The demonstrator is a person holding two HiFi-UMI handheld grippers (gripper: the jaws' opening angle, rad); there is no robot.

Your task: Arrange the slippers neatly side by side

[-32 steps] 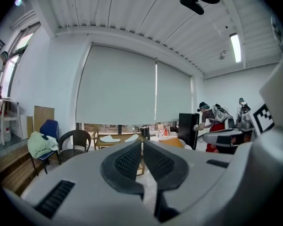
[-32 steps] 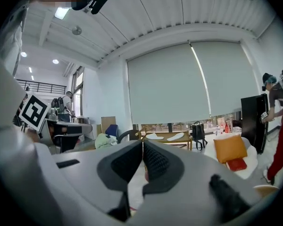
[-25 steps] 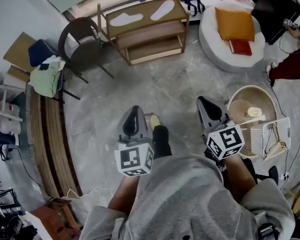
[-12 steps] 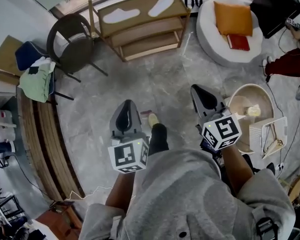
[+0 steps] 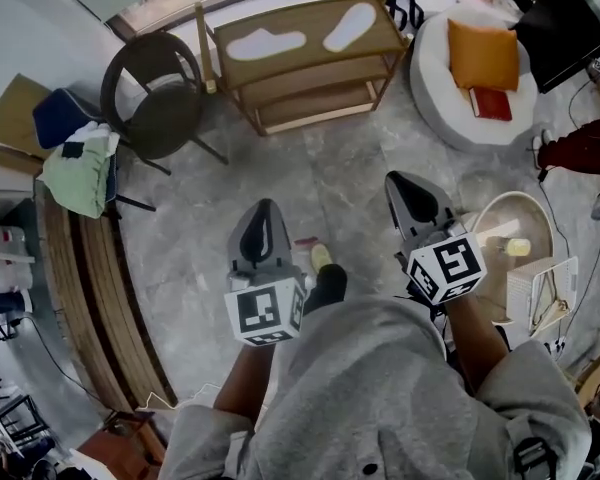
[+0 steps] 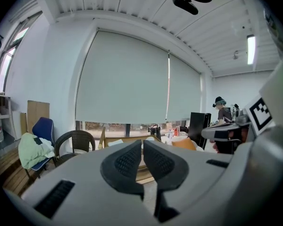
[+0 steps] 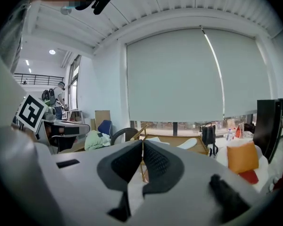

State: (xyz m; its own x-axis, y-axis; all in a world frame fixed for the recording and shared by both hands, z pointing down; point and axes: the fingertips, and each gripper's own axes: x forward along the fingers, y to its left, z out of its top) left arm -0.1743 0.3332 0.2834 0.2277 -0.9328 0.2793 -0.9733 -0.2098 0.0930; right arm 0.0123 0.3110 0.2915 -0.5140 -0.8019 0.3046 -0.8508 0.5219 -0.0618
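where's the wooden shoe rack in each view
Head view: the wooden shoe rack is at top centre.
Left gripper view: low, just left of centre, only the rack's left end shows clearly.
Right gripper view: low, just right of centre.
Shared landmark: the dark wicker chair stands at the rack's left in all three.

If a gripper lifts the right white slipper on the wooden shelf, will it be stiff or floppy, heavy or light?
Probably light and rather floppy: the slipper looks thin and flat on the shelf. Lying flat, it is unlikely to roll, though it may slide if pushed.
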